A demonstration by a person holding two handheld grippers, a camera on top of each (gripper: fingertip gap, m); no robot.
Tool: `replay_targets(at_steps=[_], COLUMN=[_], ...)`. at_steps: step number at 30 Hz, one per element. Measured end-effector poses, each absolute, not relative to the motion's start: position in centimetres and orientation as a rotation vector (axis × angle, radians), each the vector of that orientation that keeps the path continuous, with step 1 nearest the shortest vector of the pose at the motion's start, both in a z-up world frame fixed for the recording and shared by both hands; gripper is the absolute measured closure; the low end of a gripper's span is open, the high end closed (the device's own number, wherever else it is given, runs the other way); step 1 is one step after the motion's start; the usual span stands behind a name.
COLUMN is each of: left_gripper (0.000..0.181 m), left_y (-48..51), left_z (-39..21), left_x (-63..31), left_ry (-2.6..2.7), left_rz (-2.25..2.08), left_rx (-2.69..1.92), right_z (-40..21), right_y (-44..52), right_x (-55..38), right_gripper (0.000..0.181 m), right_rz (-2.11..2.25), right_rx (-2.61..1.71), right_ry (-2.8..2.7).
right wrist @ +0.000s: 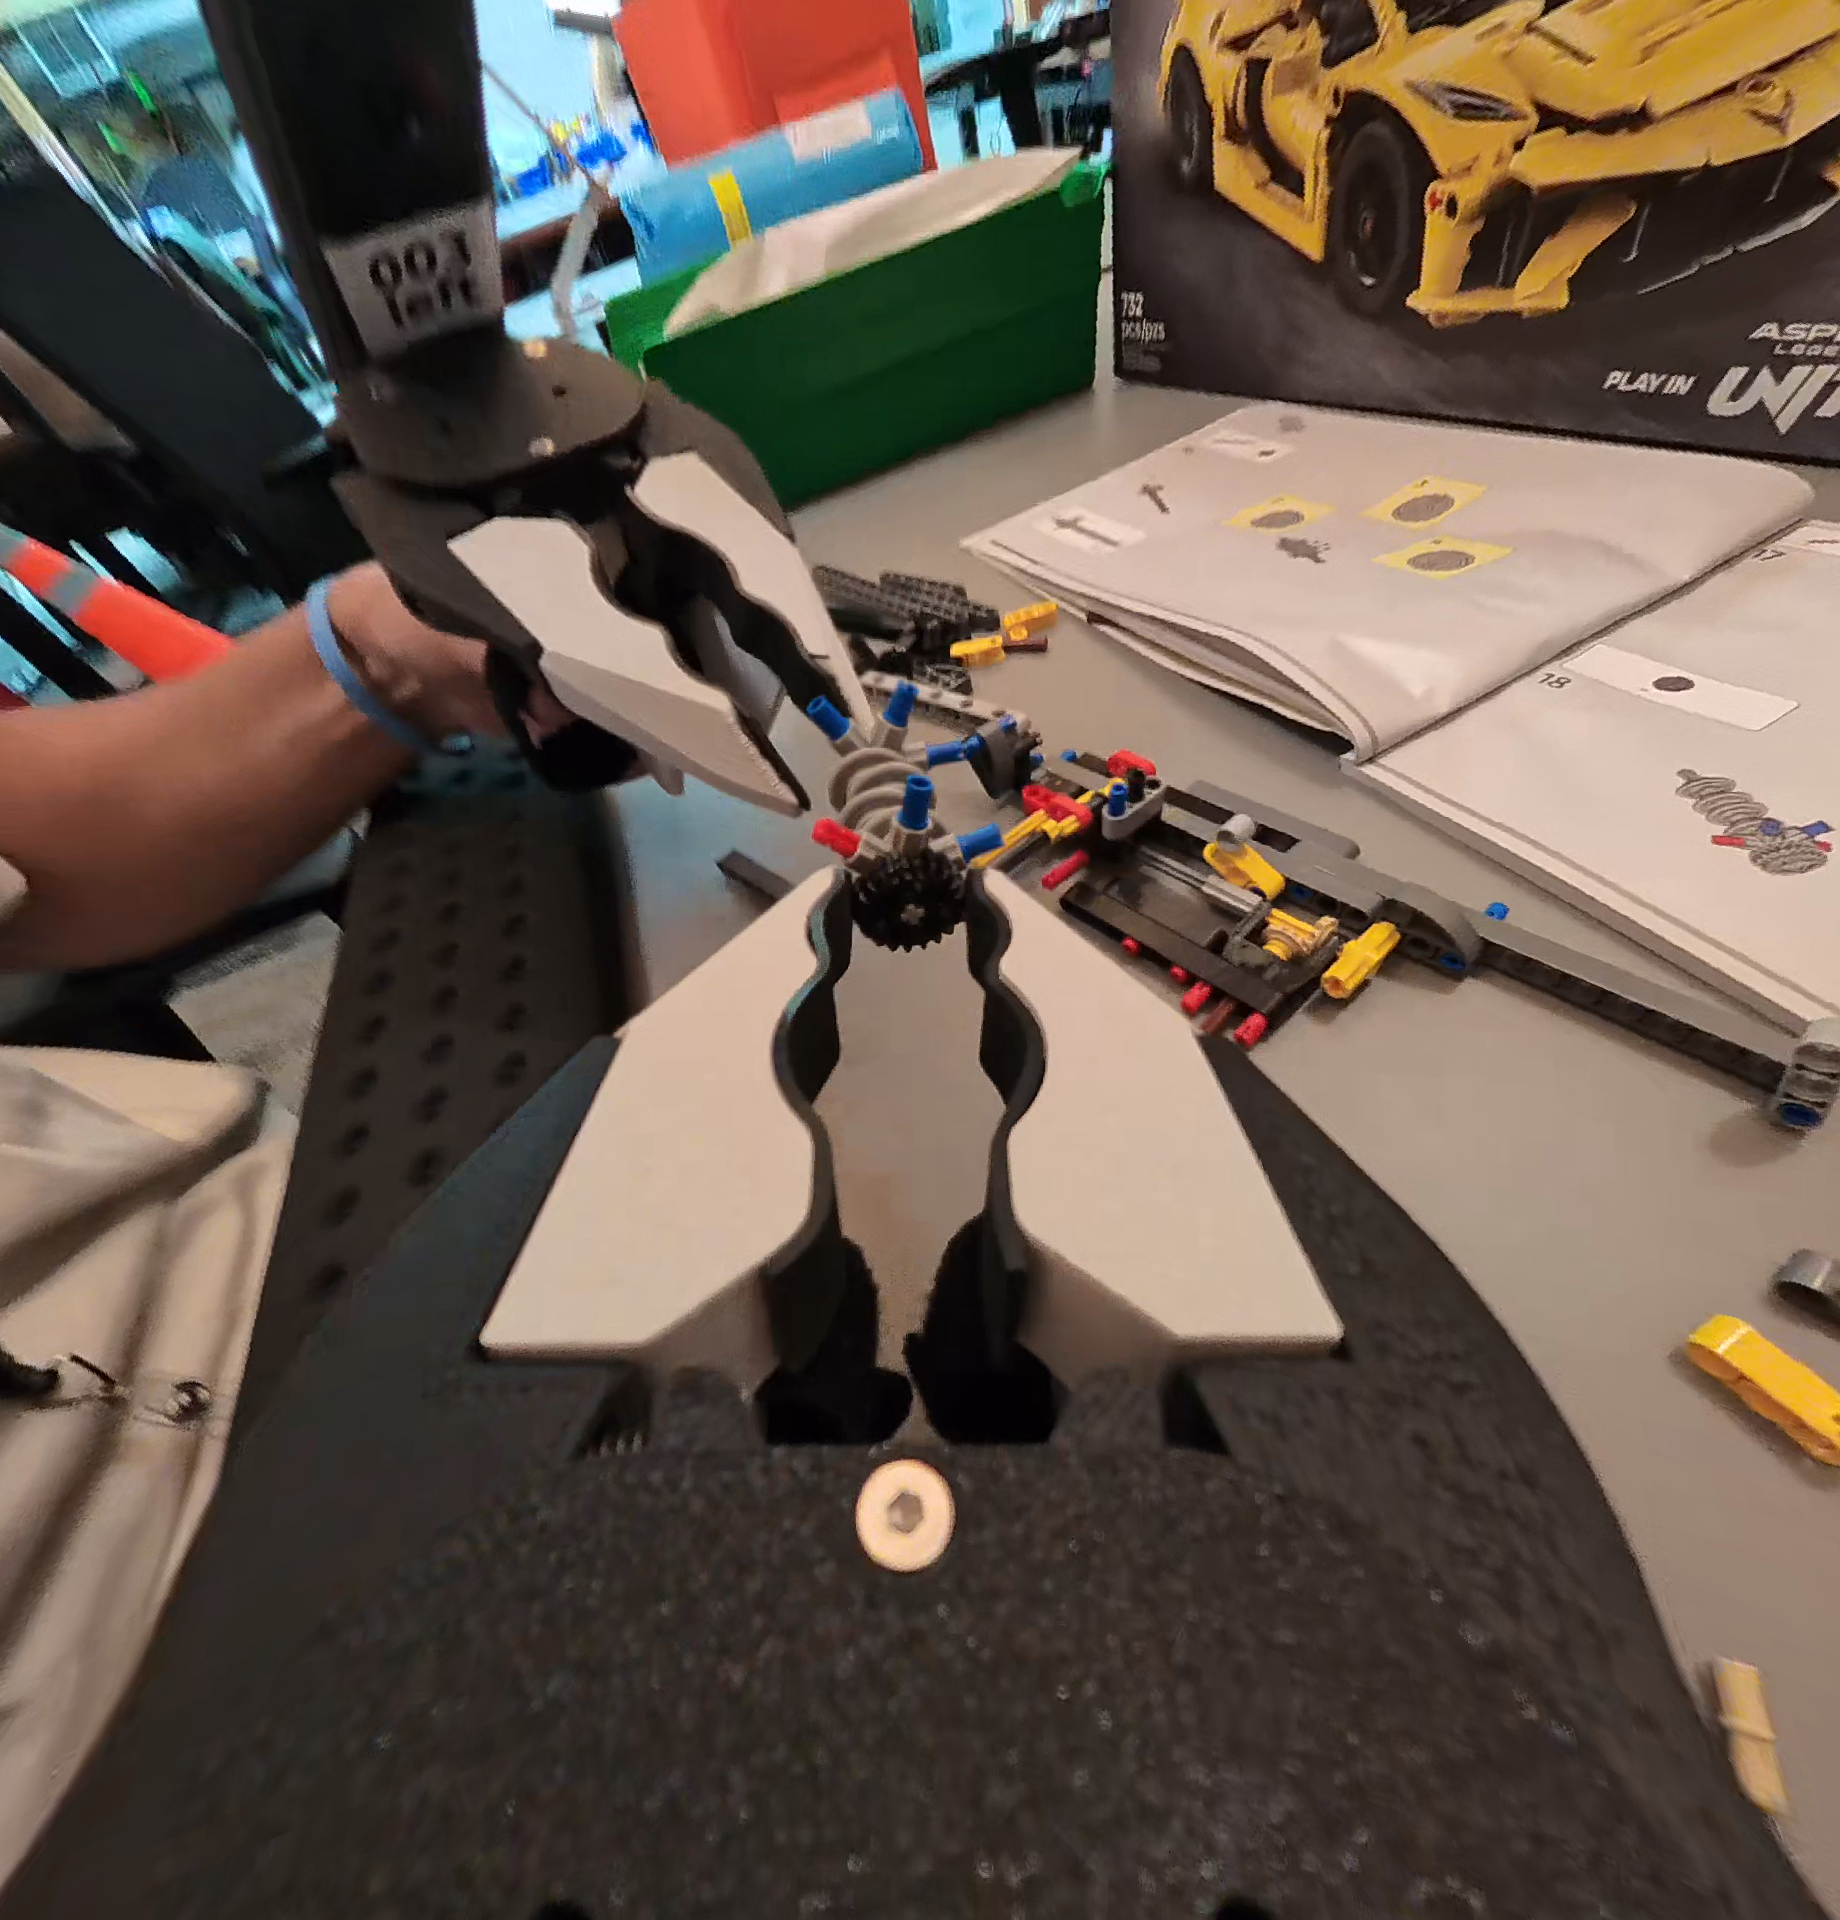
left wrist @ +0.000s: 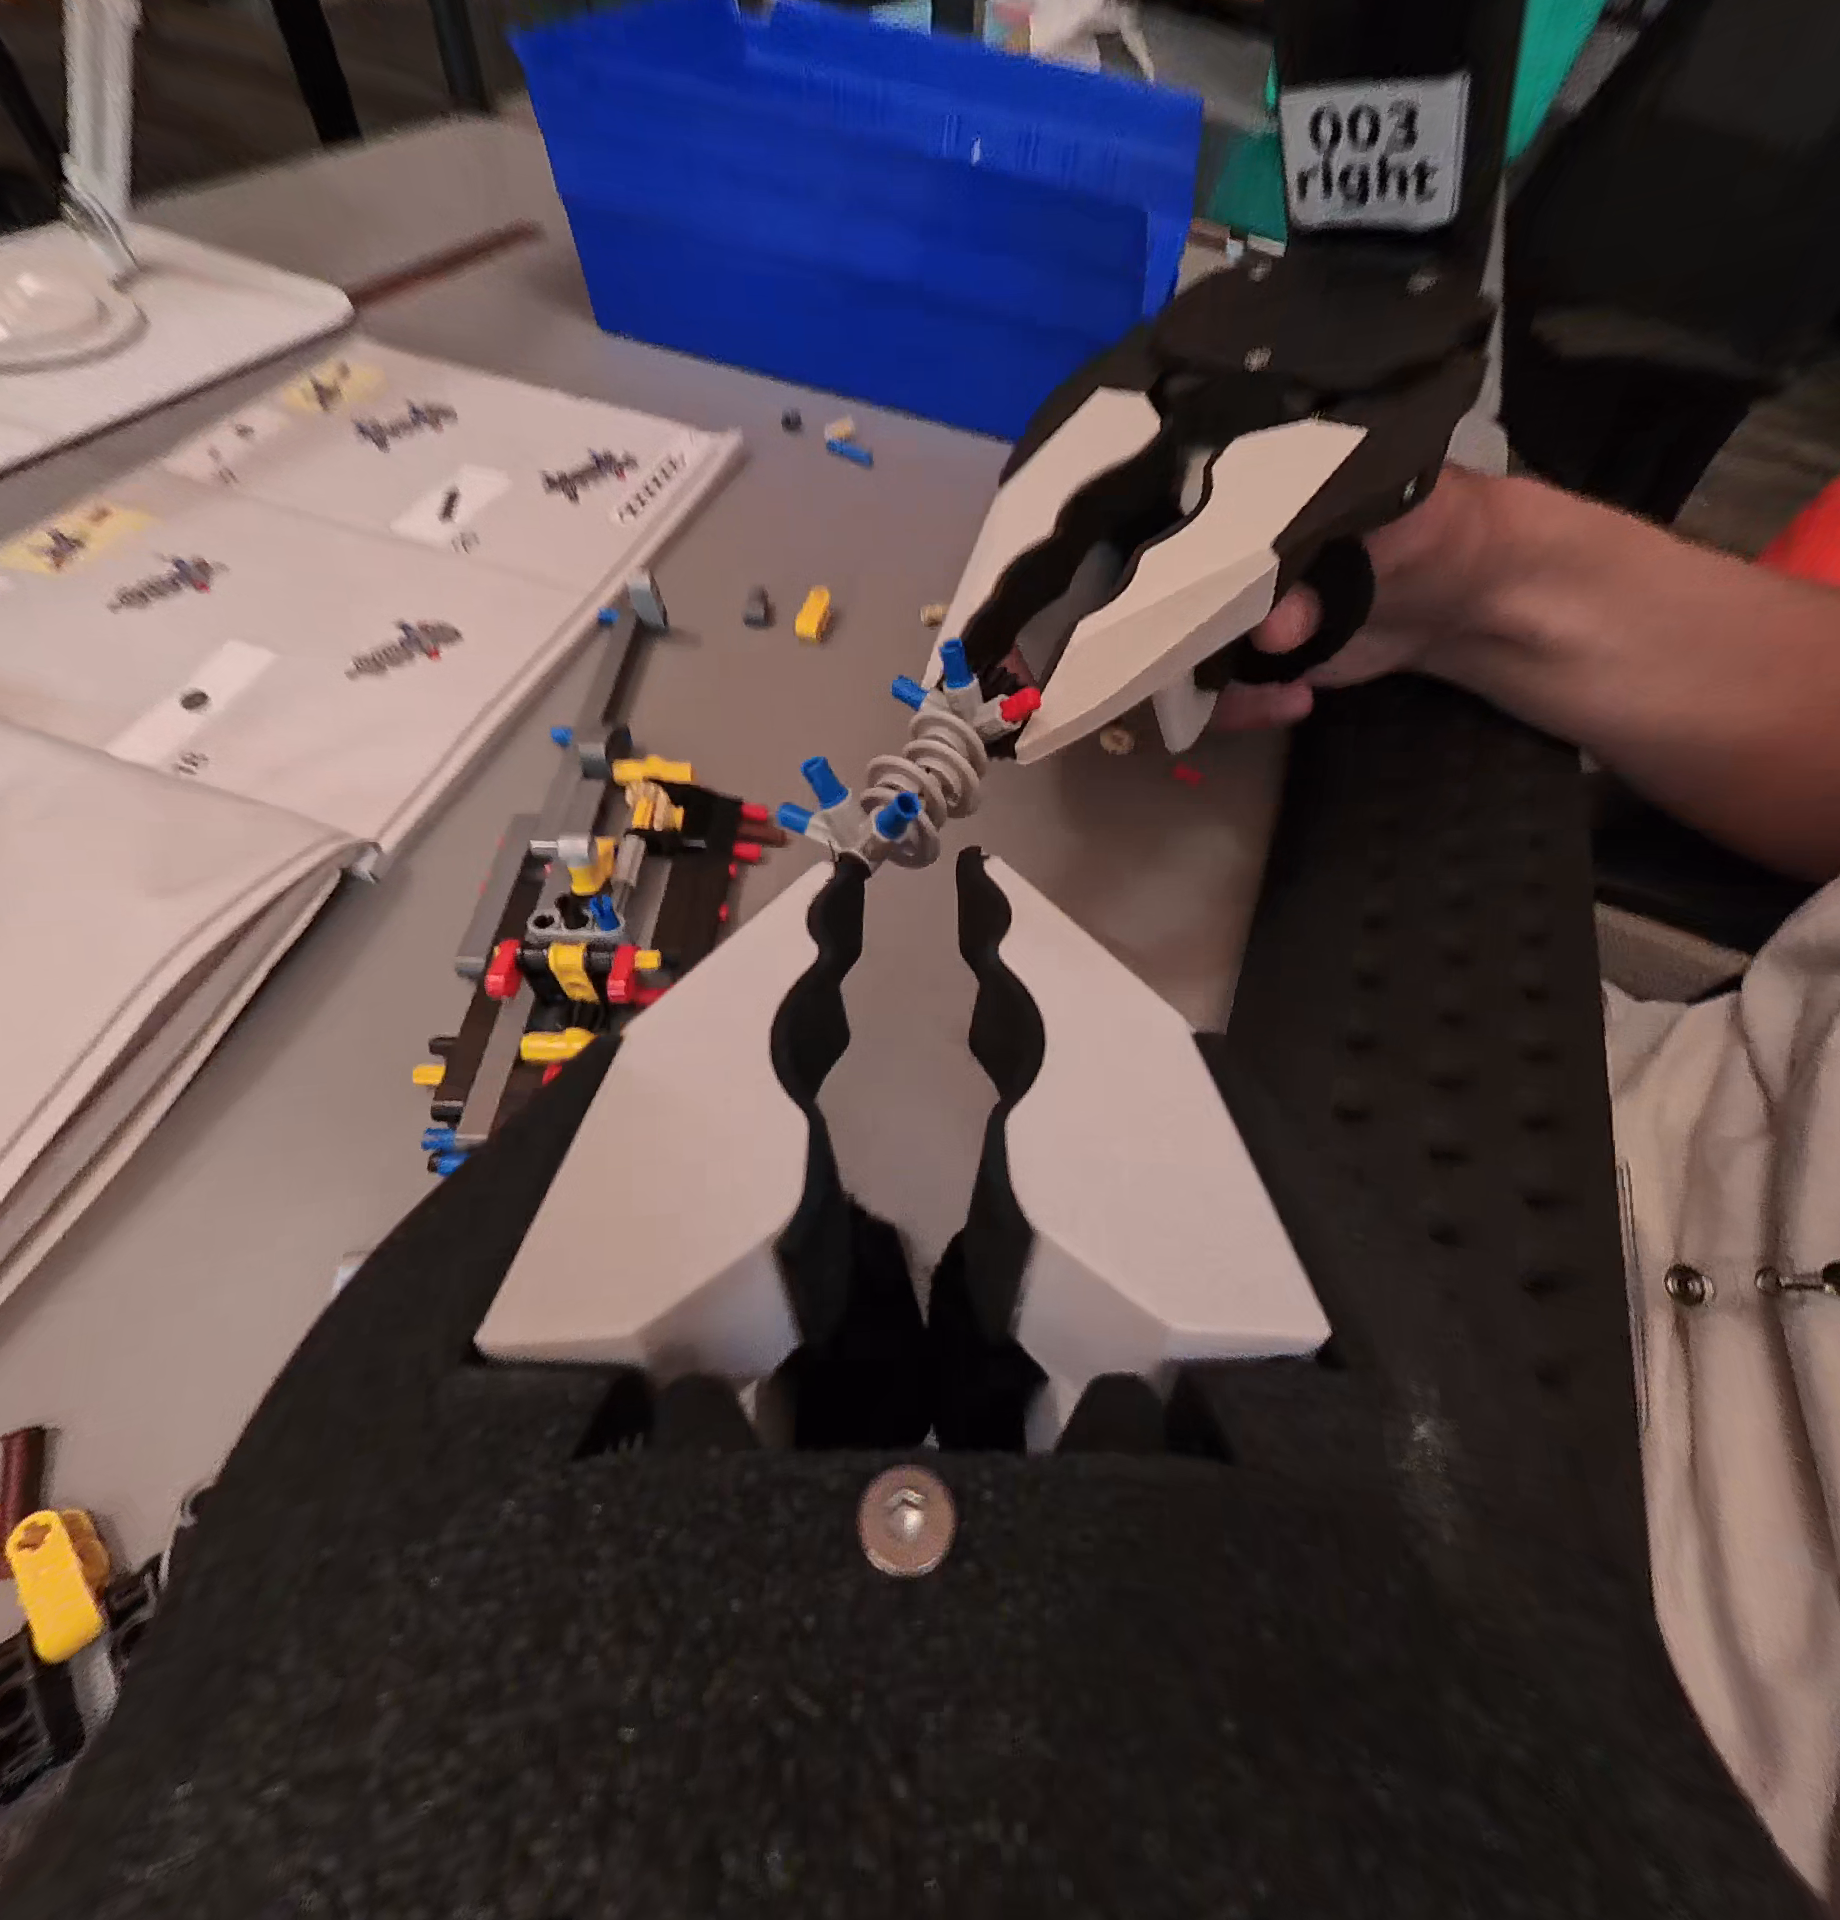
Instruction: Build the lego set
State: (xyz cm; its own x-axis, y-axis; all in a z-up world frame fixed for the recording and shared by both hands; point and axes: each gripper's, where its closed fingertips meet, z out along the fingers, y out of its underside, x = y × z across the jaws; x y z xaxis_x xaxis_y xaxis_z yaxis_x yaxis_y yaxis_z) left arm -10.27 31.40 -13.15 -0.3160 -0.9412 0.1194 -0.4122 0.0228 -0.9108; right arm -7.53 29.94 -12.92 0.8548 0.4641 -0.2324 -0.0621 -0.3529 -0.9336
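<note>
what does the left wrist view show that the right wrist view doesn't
Only the left wrist view: a blue bin and a white tray. Only the right wrist view: the set's box, a green bin, and a black gear between the right gripper's fingertips. Both: the coil subassembly held between the two grippers, the chassis and the manual.

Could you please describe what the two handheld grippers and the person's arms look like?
Both the left gripper and the right gripper have pale grey wedge-shaped fingers with wavy black inner pads, on rough black bodies, each with a white label on a black post. The person wears a blue wristband and a beige garment with snaps.
</note>
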Motion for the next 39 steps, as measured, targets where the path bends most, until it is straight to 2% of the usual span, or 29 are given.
replay_targets(at_steps=[5, 9, 16, 39], left_gripper=[0.152, 0.158, 0.167, 0.167], left_y=[31.8, 32.5, 32.7, 32.5], left_z=[-12.1, -11.7, -12.6, -12.8], left_x=[-9.3, -8.8, -8.9, -9.7], left_ry=[1.617, 1.56, 1.568, 1.577], left_rz=[-1.238, -1.16, -1.196, -1.218], left_rx=[-1.315, -1.271, -1.333, -1.313], right_z=[-12.4, -12.2, -12.1, -11.7], right_y=[30.5, 30.8, 30.7, 30.4], right_x=[-7.0, -7.0, -6.9, -6.6], right_gripper=[0.161, 0.161, 0.161, 0.161], right_rz=[0.573, 0.551, 0.171, 0.242], right_rx=[-1.836, -1.814, -1.739, -1.719], right_ry=[-0.178, -0.136, -0.384, -0.347])
